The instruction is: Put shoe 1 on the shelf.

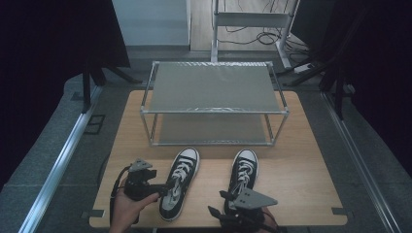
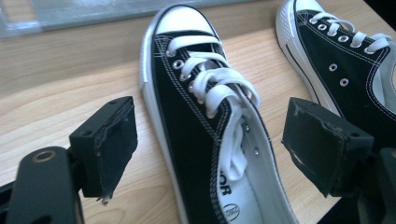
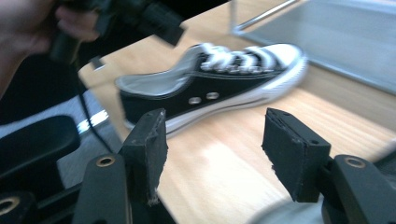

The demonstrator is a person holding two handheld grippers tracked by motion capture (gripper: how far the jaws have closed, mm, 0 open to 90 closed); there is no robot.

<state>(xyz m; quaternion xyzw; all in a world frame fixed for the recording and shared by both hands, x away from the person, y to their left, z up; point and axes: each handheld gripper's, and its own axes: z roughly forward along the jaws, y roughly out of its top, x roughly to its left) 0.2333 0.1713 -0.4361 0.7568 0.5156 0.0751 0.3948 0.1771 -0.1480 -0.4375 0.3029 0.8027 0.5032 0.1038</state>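
Two black canvas sneakers with white laces and toe caps lie on the wooden table (image 1: 301, 160), toes toward the rack. My left gripper (image 1: 163, 190) is at the heel side of the left sneaker (image 1: 180, 180). In the left gripper view the sneaker (image 2: 196, 116) lies between the jaws; my left gripper (image 2: 210, 135) is open, its pads clear of the canvas. The right sneaker (image 1: 244, 172) (image 2: 345, 60) lies beside it. My right gripper (image 1: 217, 202) hangs over the right sneaker's heel, turned toward the left sneaker (image 3: 205, 88). It (image 3: 212, 140) is open over bare wood.
A two-shelf metal rack (image 1: 214, 87) (image 3: 327, 37) stands at the table's far side, both grey shelves bare. The table's front edge runs just under my hands. Dark curtains flank the floor on either side, and cables lie on the floor behind the rack.
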